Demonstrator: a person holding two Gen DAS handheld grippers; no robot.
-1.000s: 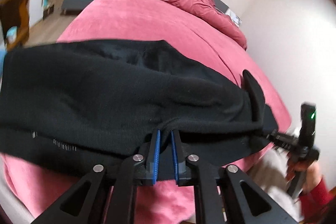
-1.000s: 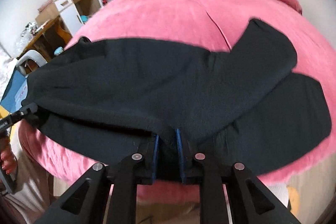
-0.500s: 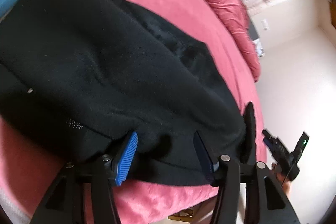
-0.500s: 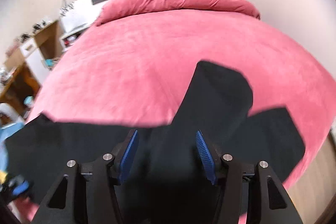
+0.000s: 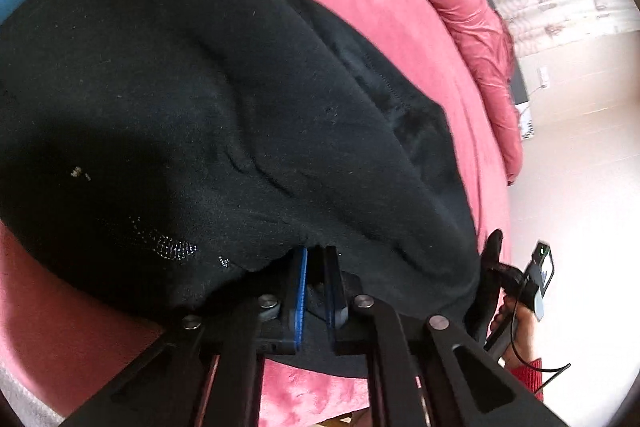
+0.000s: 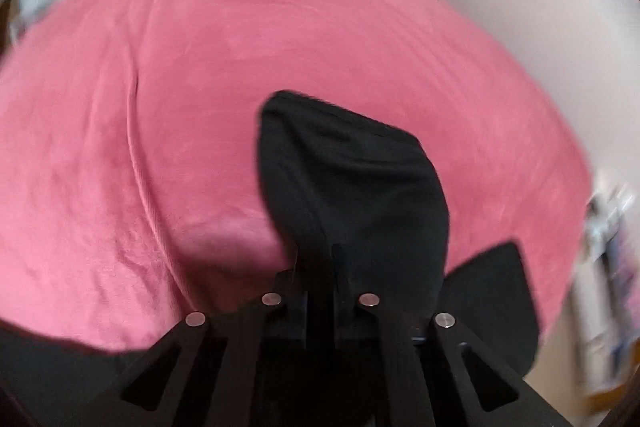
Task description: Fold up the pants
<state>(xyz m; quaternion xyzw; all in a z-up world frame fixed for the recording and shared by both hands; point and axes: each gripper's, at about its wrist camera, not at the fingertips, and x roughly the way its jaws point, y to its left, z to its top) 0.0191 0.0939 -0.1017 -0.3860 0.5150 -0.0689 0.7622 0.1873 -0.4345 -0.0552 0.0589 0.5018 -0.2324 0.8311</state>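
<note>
A wide bed (image 6: 168,131) under a pink velvety cover carries the black pants (image 5: 208,99) spread along its near edge, one leg (image 6: 352,179) angled up across the cover, and a rumpled pink duvet (image 5: 472,27) heaped at the headboard end.

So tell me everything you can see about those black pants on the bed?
The black pants look like soft, fleecy fabric with a stitched seam and a small shiny dotted mark near one edge. They lie spread across the pink bed cover, partly doubled over. One leg end sits over another part of the pants. The left gripper is shut on their near edge, and the right gripper is shut on the leg fabric.
</note>
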